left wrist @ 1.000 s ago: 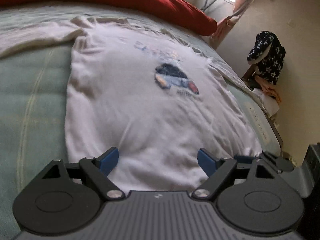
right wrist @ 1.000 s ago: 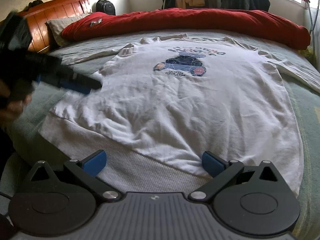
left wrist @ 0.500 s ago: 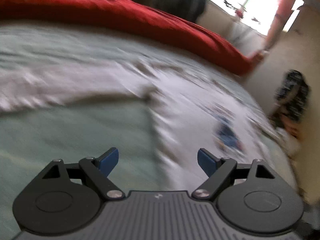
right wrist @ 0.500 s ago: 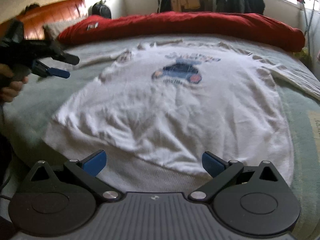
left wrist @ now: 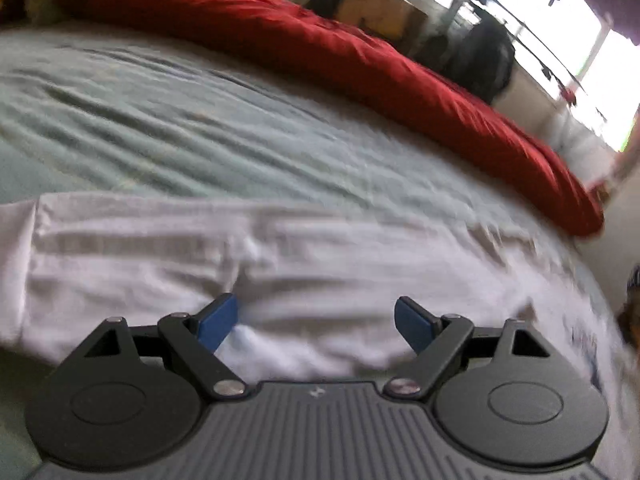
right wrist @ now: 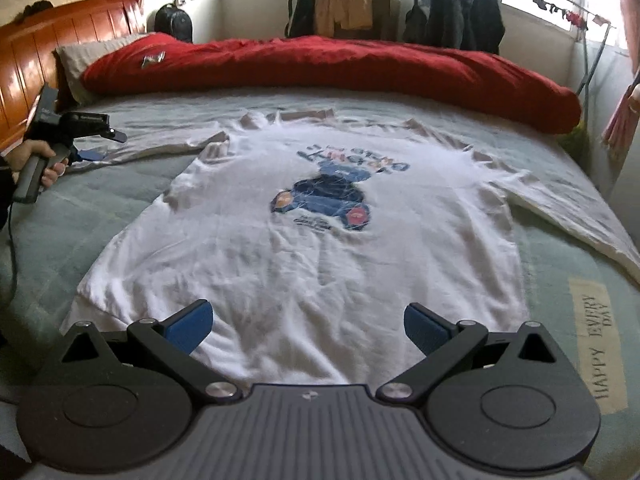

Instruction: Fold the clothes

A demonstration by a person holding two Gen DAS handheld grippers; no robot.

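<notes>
A white long-sleeved shirt [right wrist: 304,248] lies spread face up on the pale green bedsheet [right wrist: 120,208], its hem nearest the right wrist camera and its collar toward the far side of the bed. A dark blue car print [right wrist: 320,200] with lettering above it sits on the chest. One sleeve [right wrist: 160,146] stretches out toward the left of that view and the other sleeve [right wrist: 580,220] runs off to the right, down toward the edge of the bed. The right gripper [right wrist: 308,326] hangs above the hem with its blue-padded fingers [right wrist: 188,326] spread wide and nothing between them. In the same view the left gripper [right wrist: 98,144] is over at the far end of the left-hand sleeve, gripped by a hand [right wrist: 36,162] on its grey handle; whether its tips touch the cloth cannot be told from there. The left wrist view, somewhat blurred, shows that gripper [left wrist: 316,322] just above the sleeve [left wrist: 200,256], which lies flat across the sheet with its cuff end at the left of the frame; the blue fingers [left wrist: 218,322] stand wide apart, empty, with the white cloth below the gap. A rolled red duvet [right wrist: 340,64] runs along the far side of the bed, with a grey pillow [right wrist: 80,60] against the wooden headboard [right wrist: 48,40]. Dark jackets [right wrist: 456,12] hang by the window behind, and a cream label reading "HAPPY EVERY DAY" [right wrist: 596,340] is sewn on the sheet near the right edge.
</notes>
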